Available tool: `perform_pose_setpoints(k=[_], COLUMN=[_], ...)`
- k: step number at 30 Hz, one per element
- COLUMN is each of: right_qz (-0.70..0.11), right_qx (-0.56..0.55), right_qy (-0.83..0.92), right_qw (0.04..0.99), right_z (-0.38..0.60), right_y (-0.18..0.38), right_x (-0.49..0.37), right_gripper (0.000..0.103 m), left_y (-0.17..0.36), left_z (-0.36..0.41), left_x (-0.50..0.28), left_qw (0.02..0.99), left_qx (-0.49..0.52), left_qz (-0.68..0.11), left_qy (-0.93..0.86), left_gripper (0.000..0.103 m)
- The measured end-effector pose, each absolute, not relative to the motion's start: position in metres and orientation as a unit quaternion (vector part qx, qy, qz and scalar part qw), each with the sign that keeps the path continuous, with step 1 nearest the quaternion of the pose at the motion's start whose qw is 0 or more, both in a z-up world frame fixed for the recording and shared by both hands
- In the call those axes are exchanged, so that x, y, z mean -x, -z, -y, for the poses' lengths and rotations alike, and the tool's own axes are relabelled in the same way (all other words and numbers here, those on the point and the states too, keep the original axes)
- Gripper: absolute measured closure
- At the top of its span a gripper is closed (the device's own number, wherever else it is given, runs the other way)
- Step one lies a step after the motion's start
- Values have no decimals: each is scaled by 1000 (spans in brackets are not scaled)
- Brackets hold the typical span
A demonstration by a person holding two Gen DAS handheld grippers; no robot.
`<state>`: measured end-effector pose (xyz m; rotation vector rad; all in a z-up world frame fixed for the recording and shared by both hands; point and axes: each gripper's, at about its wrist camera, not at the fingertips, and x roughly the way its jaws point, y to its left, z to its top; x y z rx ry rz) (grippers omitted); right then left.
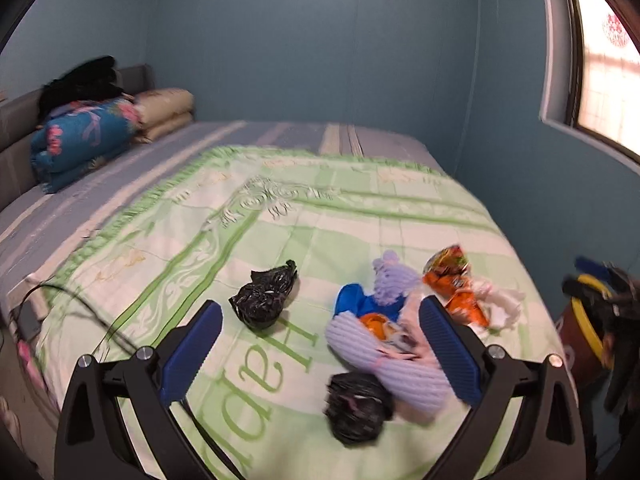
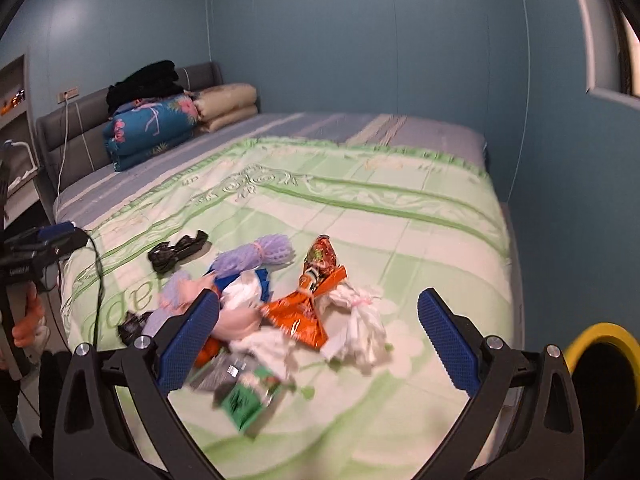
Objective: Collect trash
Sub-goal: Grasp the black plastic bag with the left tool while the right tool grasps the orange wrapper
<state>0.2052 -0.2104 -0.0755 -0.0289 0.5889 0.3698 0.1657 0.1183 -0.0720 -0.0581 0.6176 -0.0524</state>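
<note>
We hold both the left gripper and right gripper above the bed, jaws wide and empty, ready to pick. The trash lies heaped near the foot: orange wrapper, white tissue, black bag, and perhaps a green carton, blurred. The yellow-rimmed bin waits just beside the bed.

The bed wears a soft matt green cloth cover. On it, 2 crumpled black bags look like thin glossy plastic. The orange wrapper is shiny foil. The lilac foam net is matt and ribbed. The white bag is thin crinkled plastic. Each gripper's blue pads are ribbed matt plastic on smooth black arms.
</note>
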Motion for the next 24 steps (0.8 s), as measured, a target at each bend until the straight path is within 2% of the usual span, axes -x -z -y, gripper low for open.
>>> perform_pose_setpoints(k=[12,20,22,24], right_qz=[-377,-413,-421,-428], right_qx=[61,83,83,89], right_qy=[-207,-193,-189,-184], right_qw=[901,886,883,880], right_z=[162,144,142,140], right_y=[119,146,153,158], right_x=[-318,-355,-361,-367], right_gripper=[8,8,11,27], left_y=[131,162,168,174], left_z=[-172,-174,-172,-169], left_x=[-279,-319,-325,-330], left_qw=[913,899,897,895], left_qx=[26,33,32,25], left_qz=[-401,-425,-430,-434], left_qy=[72,98,98,99], left_gripper=[8,8,8,11])
